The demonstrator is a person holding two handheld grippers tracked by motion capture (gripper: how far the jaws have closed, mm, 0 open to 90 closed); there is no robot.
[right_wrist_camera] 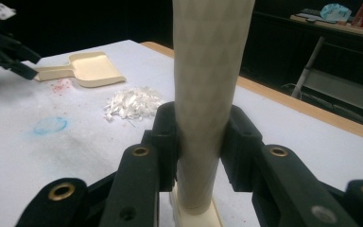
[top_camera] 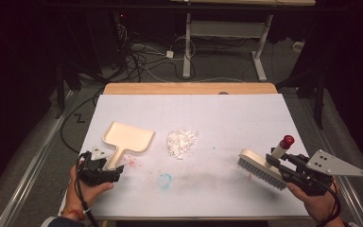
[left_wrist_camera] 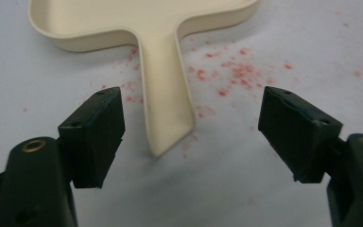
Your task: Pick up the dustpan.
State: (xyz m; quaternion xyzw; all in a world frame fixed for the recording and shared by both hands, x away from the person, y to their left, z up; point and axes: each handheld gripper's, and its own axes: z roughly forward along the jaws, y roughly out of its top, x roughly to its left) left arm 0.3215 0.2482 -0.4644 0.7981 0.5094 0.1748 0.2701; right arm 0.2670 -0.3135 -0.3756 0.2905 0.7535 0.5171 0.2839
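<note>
Your left gripper (top_camera: 116, 171) sits at the near left of the white table (top_camera: 227, 123), its jaws spread apart on either side of the cream dustpan's (top_camera: 128, 137) handle tip, not touching it. The pan lies flat, just left of a pile of white scraps (top_camera: 182, 142) at mid-table. Your right gripper (top_camera: 275, 163) at the near right is clamped on the brush's (top_camera: 261, 169) upright handle, bristles resting on the table. Red specks (left_wrist_camera: 227, 75) dot the surface by the dustpan handle.
</note>
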